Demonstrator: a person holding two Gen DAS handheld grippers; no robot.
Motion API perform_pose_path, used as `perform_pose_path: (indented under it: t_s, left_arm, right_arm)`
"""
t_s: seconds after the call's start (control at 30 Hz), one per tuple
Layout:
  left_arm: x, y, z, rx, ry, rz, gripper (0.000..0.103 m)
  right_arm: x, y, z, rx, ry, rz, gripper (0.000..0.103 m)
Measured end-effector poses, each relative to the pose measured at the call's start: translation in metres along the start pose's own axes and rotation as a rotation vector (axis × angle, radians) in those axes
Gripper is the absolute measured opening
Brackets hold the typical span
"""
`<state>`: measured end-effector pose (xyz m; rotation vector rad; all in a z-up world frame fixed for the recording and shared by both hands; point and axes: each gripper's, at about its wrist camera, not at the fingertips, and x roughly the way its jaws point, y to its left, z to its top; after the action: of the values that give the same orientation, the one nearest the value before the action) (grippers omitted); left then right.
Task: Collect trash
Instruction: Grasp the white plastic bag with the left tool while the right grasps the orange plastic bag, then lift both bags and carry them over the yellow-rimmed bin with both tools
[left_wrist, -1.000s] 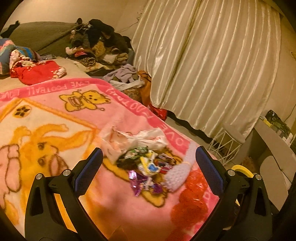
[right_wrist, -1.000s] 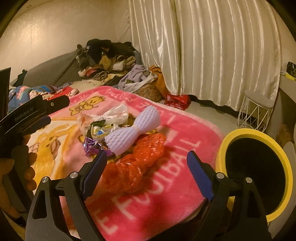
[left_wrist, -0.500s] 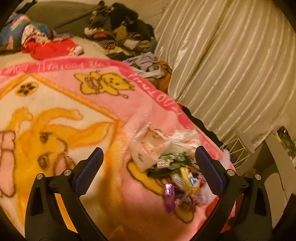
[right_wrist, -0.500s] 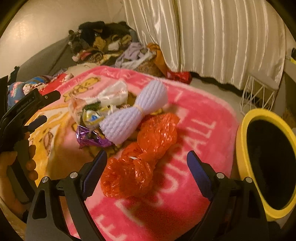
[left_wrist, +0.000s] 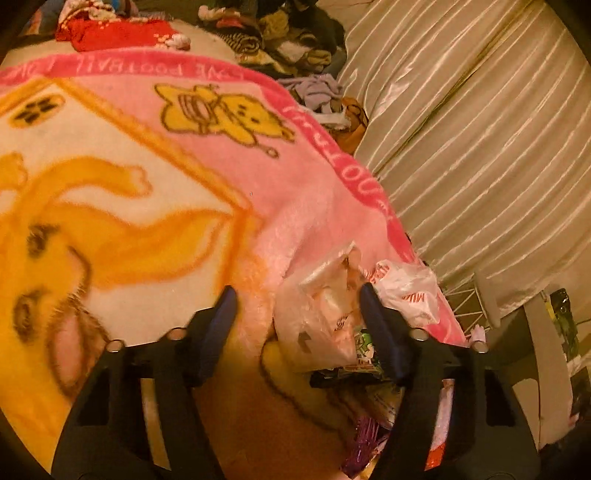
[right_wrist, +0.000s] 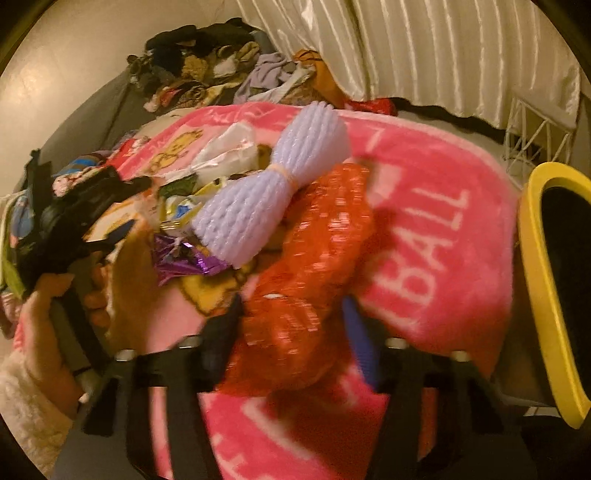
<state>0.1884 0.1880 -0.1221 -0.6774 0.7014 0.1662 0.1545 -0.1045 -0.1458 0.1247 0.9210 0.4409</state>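
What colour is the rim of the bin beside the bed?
Yellow, around a black inside; the bin shows best in the right wrist view.

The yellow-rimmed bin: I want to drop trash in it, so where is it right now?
In the right wrist view the yellow-rimmed bin stands at the far right, just past the pink blanket's edge, below the white wire stand.

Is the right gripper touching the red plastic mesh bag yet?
Touching. In the right wrist view the right gripper is closing around the red mesh bag; the bag fills the gap between the fingers, bulging against both pads, though motion blur softens the edges.
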Motion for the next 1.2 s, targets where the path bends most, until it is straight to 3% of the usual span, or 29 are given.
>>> perform_pose_path:
  t_s: [0.1,0.2,0.57,1.2]
  left_arm:
    - [-0.004,-0.006,-0.004,0.024,-0.012,0.004,0.012]
    - [-0.016,-0.014,-0.008,0.056,-0.051,-0.004,0.007]
    - [-0.072,-0.035,-0.015,0.100,-0.182,-0.060,0.006]
    - [-0.114,-0.049,-0.036,0.162,-0.211,-0.095,0.006]
  right_arm:
    - [-0.005,-0.003,-0.002,0.019,-0.009,0.016,0.037]
    - [-0.010,-0.010,-0.004,0.055,-0.012,0.021,0.035]
    - [-0.035,-0.024,-0.008,0.107,-0.071,0.068,0.033]
    - [-0.075,-0.010,-0.012,-0.014,-0.216,0.118,0.033]
